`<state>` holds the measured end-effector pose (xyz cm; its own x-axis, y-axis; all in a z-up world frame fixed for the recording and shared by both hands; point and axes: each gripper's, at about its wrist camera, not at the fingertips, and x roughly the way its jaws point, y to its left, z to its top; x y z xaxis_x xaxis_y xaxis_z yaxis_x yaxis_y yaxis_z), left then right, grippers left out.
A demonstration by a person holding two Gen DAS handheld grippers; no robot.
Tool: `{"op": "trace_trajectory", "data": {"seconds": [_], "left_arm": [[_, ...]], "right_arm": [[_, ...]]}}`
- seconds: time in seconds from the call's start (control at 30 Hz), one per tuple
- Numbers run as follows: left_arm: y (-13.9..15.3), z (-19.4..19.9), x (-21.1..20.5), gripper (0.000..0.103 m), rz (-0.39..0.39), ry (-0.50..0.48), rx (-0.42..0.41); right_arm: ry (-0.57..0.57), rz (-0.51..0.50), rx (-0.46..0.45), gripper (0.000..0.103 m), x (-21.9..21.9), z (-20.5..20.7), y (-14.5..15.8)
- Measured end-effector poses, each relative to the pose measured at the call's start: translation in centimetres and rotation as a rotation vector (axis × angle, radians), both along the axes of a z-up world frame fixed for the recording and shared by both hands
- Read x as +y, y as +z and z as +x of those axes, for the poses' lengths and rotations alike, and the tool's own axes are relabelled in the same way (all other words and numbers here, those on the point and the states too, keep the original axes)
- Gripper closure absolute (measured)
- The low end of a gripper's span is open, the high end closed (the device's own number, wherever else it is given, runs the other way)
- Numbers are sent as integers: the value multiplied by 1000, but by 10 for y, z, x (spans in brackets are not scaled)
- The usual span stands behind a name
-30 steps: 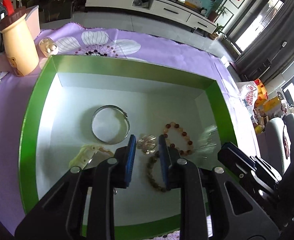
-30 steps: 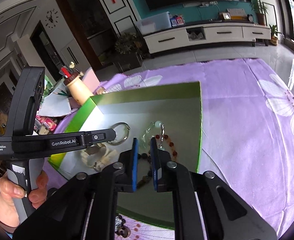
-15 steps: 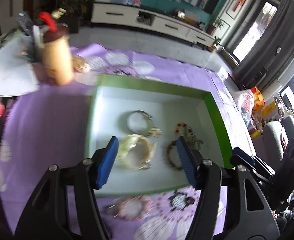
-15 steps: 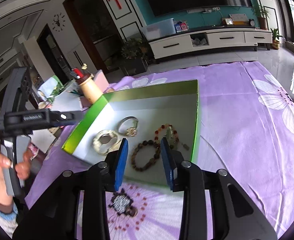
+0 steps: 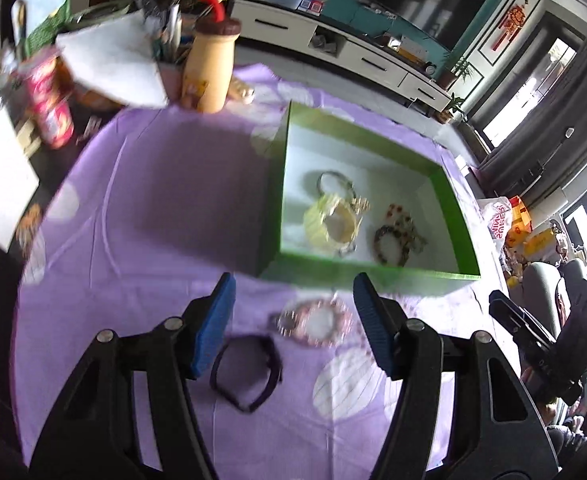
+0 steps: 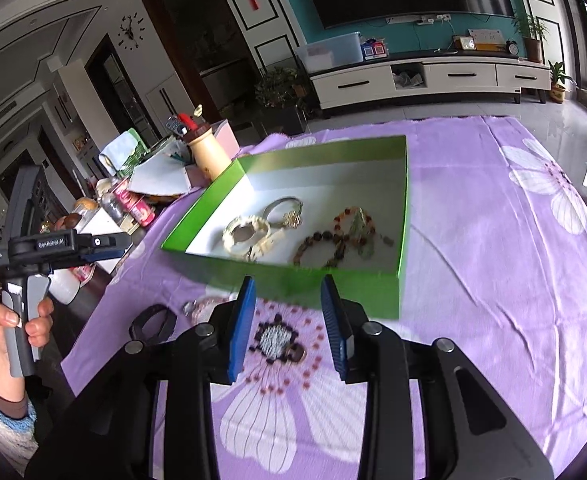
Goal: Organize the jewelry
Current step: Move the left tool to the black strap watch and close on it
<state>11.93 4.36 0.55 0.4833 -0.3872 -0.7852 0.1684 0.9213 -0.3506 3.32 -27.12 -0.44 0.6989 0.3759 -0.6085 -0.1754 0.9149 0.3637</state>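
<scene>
Left gripper (image 5: 293, 326) spread, empty, above black bracelet (image 5: 247, 372); right gripper (image 6: 287, 324) spread, empty, near green box (image 6: 401, 240).

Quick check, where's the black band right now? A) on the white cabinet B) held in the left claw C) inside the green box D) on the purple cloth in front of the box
D: the black band lies on the purple cloth, outside the green box, with the open left claw above it and not gripping it.

Green box (image 6: 402, 216) holding bracelets (image 6: 249, 236), pink bracelet (image 5: 313, 322) and black band (image 5: 247, 372) on cloth outside
</scene>
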Motion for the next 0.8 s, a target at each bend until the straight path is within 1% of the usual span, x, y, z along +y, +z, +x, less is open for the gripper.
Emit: {"op": "trace_trajectory", "data": {"seconds": [0.03, 0.17, 0.3, 0.4, 0.5, 0.6, 0.67, 0.73, 0.8], "left_arm": [[-4, -4, 2, 41, 5, 7, 8], [-23, -20, 10, 41, 66, 56, 47], [-41, -31, 14, 41, 99, 80, 96], [-55, -34, 16, 41, 134, 103, 137], [-67, -36, 16, 41, 145, 123, 180], [-73, -34, 12, 41, 162, 131, 202], [-76, -34, 9, 41, 180, 130, 204], [-77, -34, 7, 44, 188, 133, 207], [-80, -34, 7, 56, 199, 137, 214]], "right_arm": [[5, 0, 5, 69, 1, -4, -2], [45, -1, 27, 69, 13, -17, -10], [130, 2, 56, 69, 37, -22, -22], [186, -20, 77, 69, 58, -20, -29], [253, -53, 85, 69, 86, -13, -36], [298, -79, 90, 69, 106, 1, -40], [328, -115, 89, 69, 121, 12, -43], [358, -148, 88, 69, 134, 22, -46], [381, -190, 91, 69, 148, 34, -51]]}}
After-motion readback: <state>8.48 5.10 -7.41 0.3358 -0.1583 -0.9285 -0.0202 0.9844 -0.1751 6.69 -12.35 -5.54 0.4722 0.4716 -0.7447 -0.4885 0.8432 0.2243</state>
